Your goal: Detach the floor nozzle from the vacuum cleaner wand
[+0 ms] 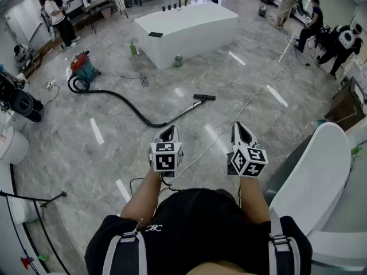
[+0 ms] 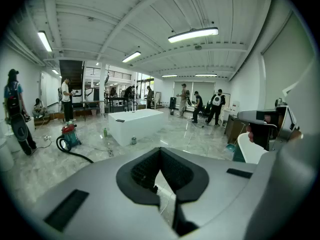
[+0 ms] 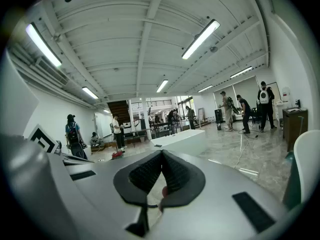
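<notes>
the head view looks down on the shiny grey stone floor (image 1: 86, 148), and it is the only view that shows the flat black floor nozzle (image 1: 205, 97). the nozzle lies on the floor, well ahead of both grippers, at the end of the thin silver wand (image 1: 182, 111). it is out from the long front side of the big white box-shaped tub (image 1: 189, 27). a long black hose (image 1: 127, 105) runs from the wand to the small red and blue-green vacuum cleaner (image 1: 83, 67), which stands near the tub's left end. the left gripper view shows the vacuum cleaner and a bit of hose, but the gripper's own grey body hides the nozzle. the right gripper view shows mostly ceiling, with the tub far off. counted: one nozzle, one wand, one hose, one vacuum cleaner, two grippers. the left gripper (image 1: 170, 129) has its jaws pressed together with nothing in them. the right gripper (image 1: 238, 126) is closed the same way and holds nothing too.
</notes>
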Tool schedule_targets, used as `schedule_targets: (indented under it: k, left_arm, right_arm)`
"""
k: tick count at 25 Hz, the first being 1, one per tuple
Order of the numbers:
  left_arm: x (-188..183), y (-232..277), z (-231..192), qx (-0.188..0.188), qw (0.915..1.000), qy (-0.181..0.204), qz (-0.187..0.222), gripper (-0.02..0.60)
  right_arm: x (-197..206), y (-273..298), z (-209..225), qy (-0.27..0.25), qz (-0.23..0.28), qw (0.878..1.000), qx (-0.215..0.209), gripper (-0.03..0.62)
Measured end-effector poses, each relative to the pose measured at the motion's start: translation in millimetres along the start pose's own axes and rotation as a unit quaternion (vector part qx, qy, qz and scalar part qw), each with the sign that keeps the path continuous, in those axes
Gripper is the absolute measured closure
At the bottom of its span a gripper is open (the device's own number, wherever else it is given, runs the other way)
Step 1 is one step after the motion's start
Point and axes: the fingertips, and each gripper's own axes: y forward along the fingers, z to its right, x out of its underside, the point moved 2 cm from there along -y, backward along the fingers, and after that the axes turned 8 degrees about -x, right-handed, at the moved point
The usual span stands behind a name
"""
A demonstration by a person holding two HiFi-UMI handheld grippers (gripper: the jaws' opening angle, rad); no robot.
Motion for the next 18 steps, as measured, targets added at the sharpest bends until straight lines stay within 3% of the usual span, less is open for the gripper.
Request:
schedule_targets:
  k: [6, 18]
  left_arm:
    - [-0.3, 11.6, -16.5, 0.016, 0.9989, -0.042, -0.012, 0.572]
    - [-35.5, 100.0, -29.7, -0.026, 0.9995, -0.008, -0.018, 0.572]
  right_arm:
    - [7.6, 18.2, -6.3, 0.003, -0.012, 1.0, 0.0, 0.58]
    - [-9.0, 120.7, 44.4, 0.04, 0.001, 0.999, -0.031, 0.579]
